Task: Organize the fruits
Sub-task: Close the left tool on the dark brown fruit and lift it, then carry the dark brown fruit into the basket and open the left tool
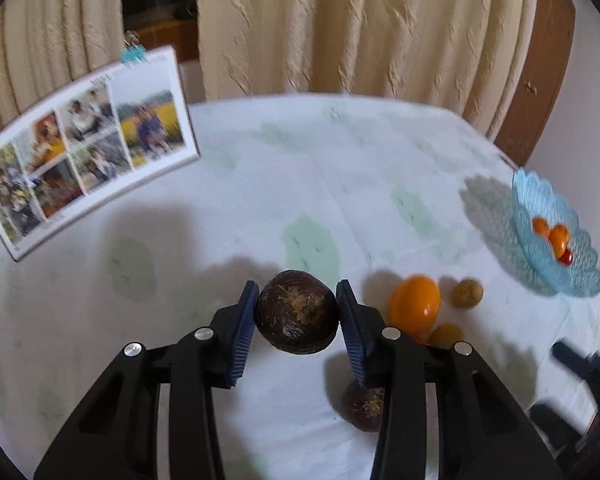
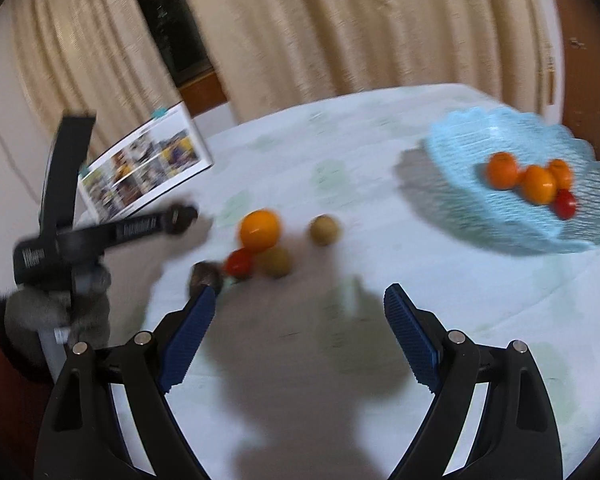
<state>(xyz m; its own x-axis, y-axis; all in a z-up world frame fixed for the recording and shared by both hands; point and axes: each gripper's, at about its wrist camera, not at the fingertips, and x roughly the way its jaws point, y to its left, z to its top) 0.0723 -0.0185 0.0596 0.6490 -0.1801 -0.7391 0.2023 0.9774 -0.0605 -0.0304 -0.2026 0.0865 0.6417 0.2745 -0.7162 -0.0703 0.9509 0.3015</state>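
My left gripper is shut on a dark brown round fruit and holds it above the white tablecloth; it also shows at the left of the right wrist view. A second dark fruit lies on the cloth under its right finger. An orange, two brownish fruits and a small red one lie in a cluster. A light blue basket at the right holds three oranges and a red fruit. My right gripper is open and empty above the cloth.
A photo calendar stands at the table's back left. Beige curtains hang behind the table. A wooden chair back rises at the far right.
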